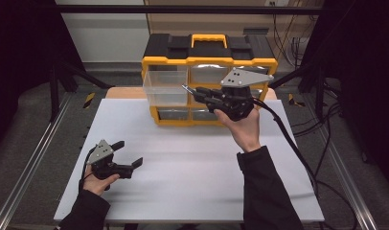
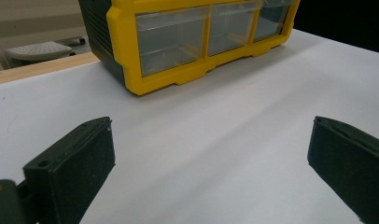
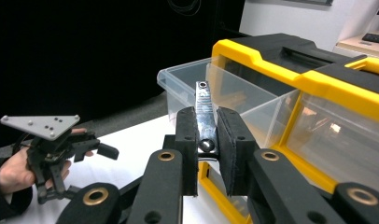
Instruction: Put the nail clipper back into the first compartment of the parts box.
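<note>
A yellow-and-black drawer organizer [image 1: 209,48] stands at the back of the white table [image 1: 192,172]. Its top-left clear drawer [image 1: 164,88] is pulled out and looks empty [image 3: 192,79]. My right gripper [image 1: 202,93] hangs in front of the organizer, shut on a flat metal bar [image 3: 204,107]. The bar [image 1: 188,88] sticks out from the pads toward the open drawer's rim. My left gripper [image 1: 128,153] rests low at the table's front left, open, with bare table between its pads [image 2: 71,158].
The organizer's other clear drawers [image 2: 229,28] are pushed in. A black cable [image 1: 288,139] trails from the right gripper across the table's right side. Metal frame rails [image 1: 34,158] run along both sides of the table.
</note>
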Demonstrator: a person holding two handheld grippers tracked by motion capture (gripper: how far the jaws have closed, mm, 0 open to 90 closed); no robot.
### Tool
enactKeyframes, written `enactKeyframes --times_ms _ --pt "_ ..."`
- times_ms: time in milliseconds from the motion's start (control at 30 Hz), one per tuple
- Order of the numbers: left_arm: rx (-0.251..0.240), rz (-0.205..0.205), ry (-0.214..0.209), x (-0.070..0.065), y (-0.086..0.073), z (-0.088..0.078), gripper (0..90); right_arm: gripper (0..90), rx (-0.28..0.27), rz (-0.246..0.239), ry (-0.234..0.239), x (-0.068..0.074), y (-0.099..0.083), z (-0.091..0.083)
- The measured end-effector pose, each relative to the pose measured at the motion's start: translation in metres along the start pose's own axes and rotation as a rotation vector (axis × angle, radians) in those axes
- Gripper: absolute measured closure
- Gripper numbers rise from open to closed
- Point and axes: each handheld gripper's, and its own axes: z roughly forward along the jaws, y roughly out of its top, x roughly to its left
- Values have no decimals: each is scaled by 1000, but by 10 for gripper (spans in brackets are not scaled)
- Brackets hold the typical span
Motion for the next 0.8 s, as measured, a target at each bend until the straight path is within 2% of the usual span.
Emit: enactKeyframes --times_ms 533,800 --pt "-1 -5 -1 1 0 0 4 795 2 24 -22 -16 18 24" --pt "2 -2 -4 0 0 1 4 795 28 21 -39 -20 23 41"
